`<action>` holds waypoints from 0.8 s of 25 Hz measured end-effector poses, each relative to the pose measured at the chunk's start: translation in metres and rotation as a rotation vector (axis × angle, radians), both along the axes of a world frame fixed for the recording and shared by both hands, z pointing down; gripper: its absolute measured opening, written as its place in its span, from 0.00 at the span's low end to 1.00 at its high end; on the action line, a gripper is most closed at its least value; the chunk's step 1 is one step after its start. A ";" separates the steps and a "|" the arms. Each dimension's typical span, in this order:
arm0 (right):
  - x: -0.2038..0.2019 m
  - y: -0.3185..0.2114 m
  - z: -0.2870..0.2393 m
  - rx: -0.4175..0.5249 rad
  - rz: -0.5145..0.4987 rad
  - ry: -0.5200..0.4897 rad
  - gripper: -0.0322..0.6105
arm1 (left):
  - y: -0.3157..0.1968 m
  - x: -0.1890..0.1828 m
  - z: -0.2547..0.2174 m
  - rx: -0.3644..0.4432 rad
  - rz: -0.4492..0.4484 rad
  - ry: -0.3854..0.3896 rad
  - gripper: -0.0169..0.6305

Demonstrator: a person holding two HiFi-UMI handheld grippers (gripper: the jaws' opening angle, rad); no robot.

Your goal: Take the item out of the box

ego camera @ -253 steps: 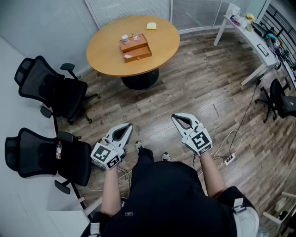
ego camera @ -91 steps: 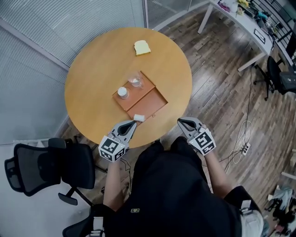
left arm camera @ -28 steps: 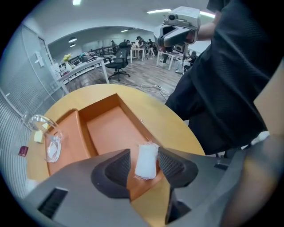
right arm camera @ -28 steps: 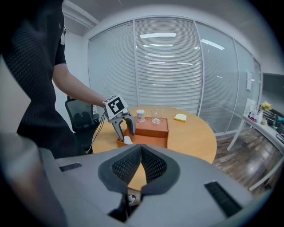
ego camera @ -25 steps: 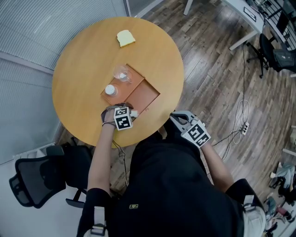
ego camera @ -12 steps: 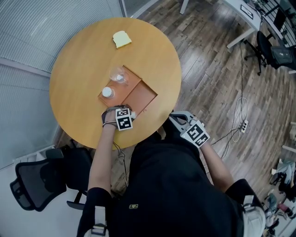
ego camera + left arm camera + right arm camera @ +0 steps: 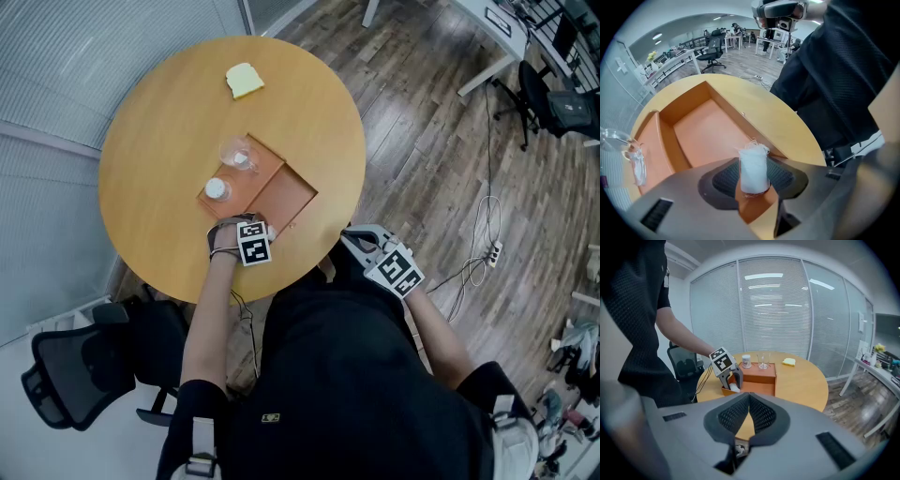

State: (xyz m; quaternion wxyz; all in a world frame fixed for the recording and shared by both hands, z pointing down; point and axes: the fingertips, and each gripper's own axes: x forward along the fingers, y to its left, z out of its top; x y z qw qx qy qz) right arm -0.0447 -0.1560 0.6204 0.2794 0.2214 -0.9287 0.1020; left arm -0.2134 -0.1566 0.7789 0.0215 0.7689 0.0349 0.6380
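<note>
Left gripper view: the left tongs (image 7: 753, 176) point steeply down into the open drawer of the orange box (image 7: 705, 136), and a small white roll (image 7: 753, 168) stands upright between their pads. The jaws have just been closing, and the pads now meet the roll's sides, with no gap visible either side. The roll sits at the drawer's near corner, its base on the drawer floor, loose threads showing at its top. A clear glass (image 7: 616, 140) stands on the box's closed part, at the left.

In the head view the box lies near the person's edge of the round tabletop (image 7: 159, 112), with a white-capped jar (image 7: 217, 188) just beside the glass on its top and a yellow sponge (image 7: 244, 81) well apart at the far side.

The right tongs (image 7: 749, 401) are clenched on nothing, tips together, held off the tabletop's edge close to the person's body.
</note>
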 end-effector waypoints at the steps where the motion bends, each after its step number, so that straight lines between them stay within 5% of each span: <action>1: 0.000 0.000 0.000 0.000 -0.001 0.000 0.06 | 0.000 0.000 0.000 0.001 0.001 -0.002 0.31; 20: 0.001 0.003 0.002 0.000 -0.002 0.002 0.06 | -0.004 0.002 -0.017 0.092 -0.088 0.073 0.29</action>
